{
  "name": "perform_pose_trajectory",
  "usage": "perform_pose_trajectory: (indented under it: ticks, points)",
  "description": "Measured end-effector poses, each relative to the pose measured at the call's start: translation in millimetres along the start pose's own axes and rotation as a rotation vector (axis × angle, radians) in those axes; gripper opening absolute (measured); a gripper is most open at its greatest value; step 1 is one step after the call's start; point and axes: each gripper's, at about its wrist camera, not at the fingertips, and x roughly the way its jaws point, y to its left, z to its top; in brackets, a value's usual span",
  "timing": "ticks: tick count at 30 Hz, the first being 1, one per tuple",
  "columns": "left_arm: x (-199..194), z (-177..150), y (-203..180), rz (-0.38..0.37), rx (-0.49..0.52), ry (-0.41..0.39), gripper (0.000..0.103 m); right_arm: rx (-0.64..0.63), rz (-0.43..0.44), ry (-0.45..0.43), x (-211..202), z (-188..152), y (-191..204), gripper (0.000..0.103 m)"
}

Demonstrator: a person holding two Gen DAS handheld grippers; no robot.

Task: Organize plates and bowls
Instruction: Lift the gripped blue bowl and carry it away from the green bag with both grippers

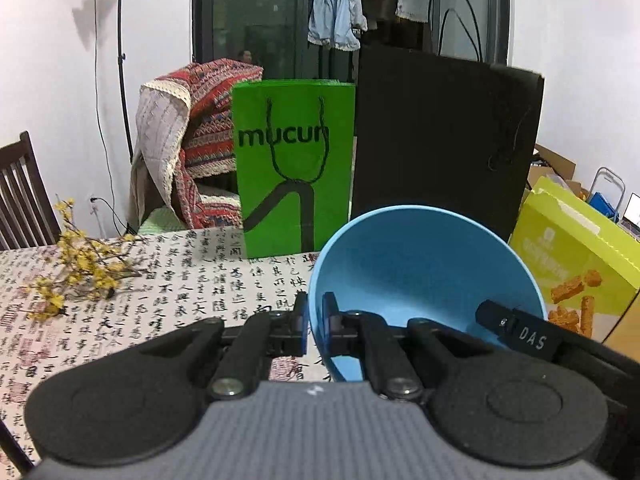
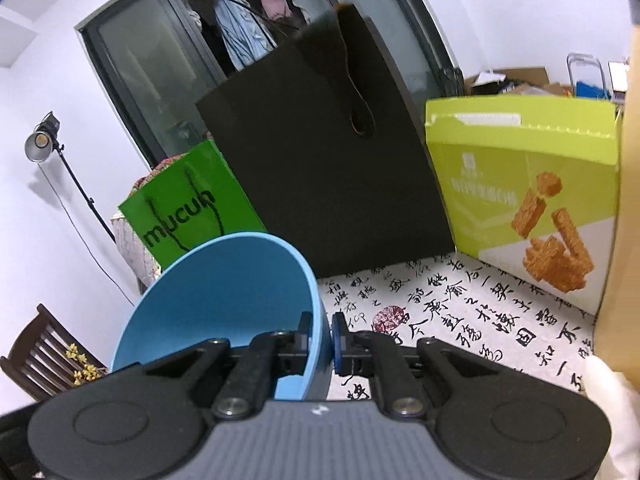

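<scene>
A light blue bowl [image 1: 420,264] hangs tilted above the table, held from both sides. In the left wrist view my left gripper [image 1: 315,308] is shut on the bowl's left rim, one pad inside and one outside. At the bowl's right side a black part marked DAS [image 1: 516,330] reaches over the rim. In the right wrist view the same bowl [image 2: 224,288] fills the lower left, and my right gripper [image 2: 322,328] is shut on its right rim. No plates show in either view.
A calligraphy-print tablecloth [image 1: 180,280] covers the table. Along the far edge stand a green paper bag [image 1: 294,168], a tall black bag [image 1: 440,140] and a yellow-green snack box [image 1: 572,264]. Yellow flower sprigs [image 1: 80,268] lie at the left, near a wooden chair [image 1: 20,200].
</scene>
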Motion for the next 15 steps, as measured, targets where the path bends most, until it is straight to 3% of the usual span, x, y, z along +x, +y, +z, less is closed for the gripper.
perform_pose_trajectory:
  ticks: [15]
  points:
    - [-62.6,-14.6,32.1,0.019,0.003,-0.066,0.008,-0.004,0.042,-0.006,-40.6,-30.1,31.8,0.009]
